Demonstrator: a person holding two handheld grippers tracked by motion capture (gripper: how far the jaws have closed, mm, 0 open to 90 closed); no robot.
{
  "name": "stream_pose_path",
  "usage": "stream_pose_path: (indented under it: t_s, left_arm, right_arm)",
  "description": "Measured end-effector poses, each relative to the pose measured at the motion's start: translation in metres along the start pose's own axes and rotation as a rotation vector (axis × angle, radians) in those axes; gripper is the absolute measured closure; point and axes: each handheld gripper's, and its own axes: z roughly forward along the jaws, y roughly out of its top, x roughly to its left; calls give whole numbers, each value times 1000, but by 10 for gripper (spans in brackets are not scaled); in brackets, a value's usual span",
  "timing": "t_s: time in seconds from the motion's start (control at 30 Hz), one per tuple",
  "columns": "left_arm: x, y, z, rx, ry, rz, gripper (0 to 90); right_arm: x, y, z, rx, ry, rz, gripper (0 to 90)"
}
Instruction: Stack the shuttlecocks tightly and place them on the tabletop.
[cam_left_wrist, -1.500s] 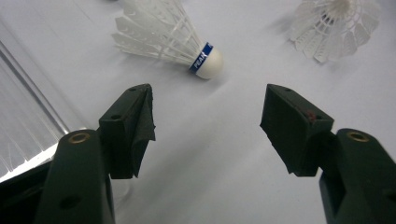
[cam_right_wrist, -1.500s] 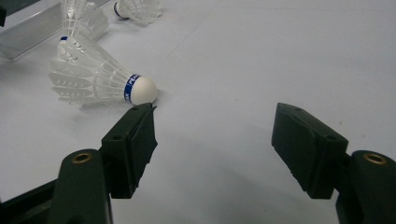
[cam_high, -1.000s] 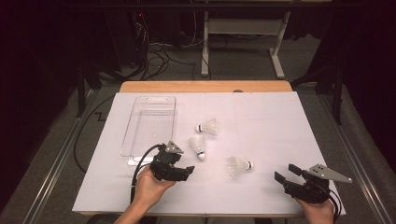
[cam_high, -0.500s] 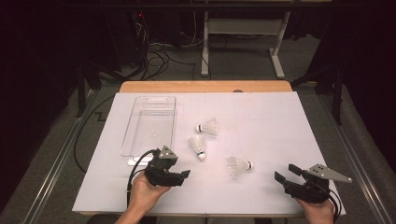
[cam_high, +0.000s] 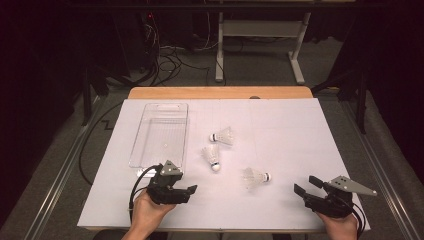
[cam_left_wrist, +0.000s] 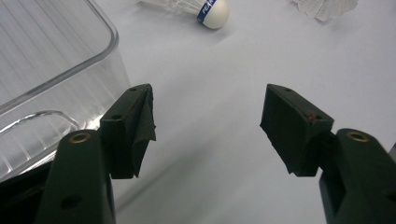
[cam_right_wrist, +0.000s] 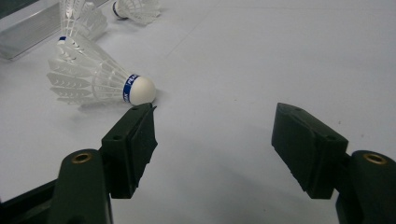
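Three white shuttlecocks lie on the white sheet: one (cam_high: 222, 136) mid-table, one (cam_high: 212, 157) just nearer, and one (cam_high: 255, 177) to the right. My left gripper (cam_high: 186, 192) rests open near the front edge, just below the clear tray's (cam_high: 160, 132) near corner. In the left gripper view its jaws (cam_left_wrist: 208, 126) hold nothing, with a shuttlecock's cork (cam_left_wrist: 212, 10) ahead and the tray wall (cam_left_wrist: 51, 60) at left. My right gripper (cam_high: 306, 185) stands open at the front right. In the right gripper view the jaws (cam_right_wrist: 212, 140) are empty, and the nearest shuttlecock (cam_right_wrist: 98, 77) lies just beyond the left jaw.
The empty clear tray sits at the left of the sheet. The wooden table edge (cam_high: 220, 93) runs along the back. Cables (cam_high: 165, 60) and a desk frame (cam_high: 257, 30) are on the floor beyond. Open sheet lies between the two grippers.
My left gripper has drawn back toward the front edge and a little left, away from the shuttlecocks. The right gripper and the shuttlecocks have stayed put.
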Motion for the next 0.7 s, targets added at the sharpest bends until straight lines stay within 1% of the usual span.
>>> stream_pose_path:
  t_s: [0.17, 0.37, 0.4, 0.7]
  left_arm:
    - [2, -5, -2, -9, 5, -6, 347]
    - [6, -11, -8, -32, 16, -19, 345]
    - [6, -12, -9, -33, 20, -16, 345]
    - [11, -21, -14, -48, 32, -39, 345]
  right_arm:
    - [0, 0, 0, 0, -1, 1, 311]
    - [0, 0, 0, 1, -3, 2, 311]
    - [0, 0, 0, 1, -3, 2, 311]
    - [0, 0, 0, 1, -3, 2, 311]
